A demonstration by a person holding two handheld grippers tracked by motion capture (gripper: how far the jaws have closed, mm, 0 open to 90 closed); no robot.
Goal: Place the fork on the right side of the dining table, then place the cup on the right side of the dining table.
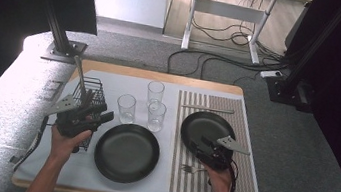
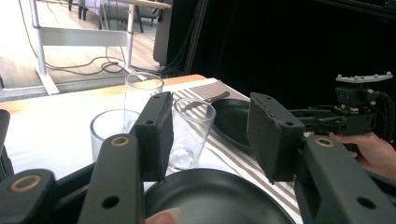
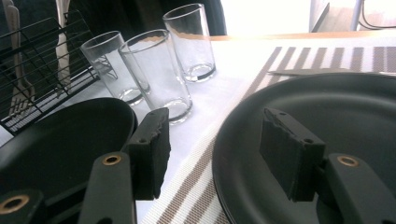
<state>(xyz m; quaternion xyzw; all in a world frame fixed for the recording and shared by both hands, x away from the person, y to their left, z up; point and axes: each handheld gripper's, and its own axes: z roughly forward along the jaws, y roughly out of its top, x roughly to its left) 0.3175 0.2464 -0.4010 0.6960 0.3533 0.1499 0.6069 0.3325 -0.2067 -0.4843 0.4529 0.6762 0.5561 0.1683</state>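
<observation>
Two black plates lie on the table: one [image 1: 126, 152] on the white mat in the middle, the other [image 1: 206, 129] on the striped placemat [image 1: 249, 132]. Three clear glasses [image 1: 156, 115] stand upright behind the middle plate. My left gripper [image 1: 103, 113] hovers at the middle plate's left edge, beside the wire basket, open, with nothing between its pads [image 2: 159, 135]. My right gripper [image 1: 198, 143] hangs low over the near rim of the right plate [image 3: 336, 112], open and holding nothing. The left gripper view looks across the middle plate [image 2: 219, 200] toward the glasses [image 2: 191, 130] and the right gripper [image 2: 327, 116].
A black wire basket [image 1: 89, 89] holding upright cutlery stands at the left of the mat. A fork [image 1: 192, 169] lies on the placemat by my right hand, and a knife [image 1: 207, 108] lies behind the right plate. Dark frame posts stand beyond the table.
</observation>
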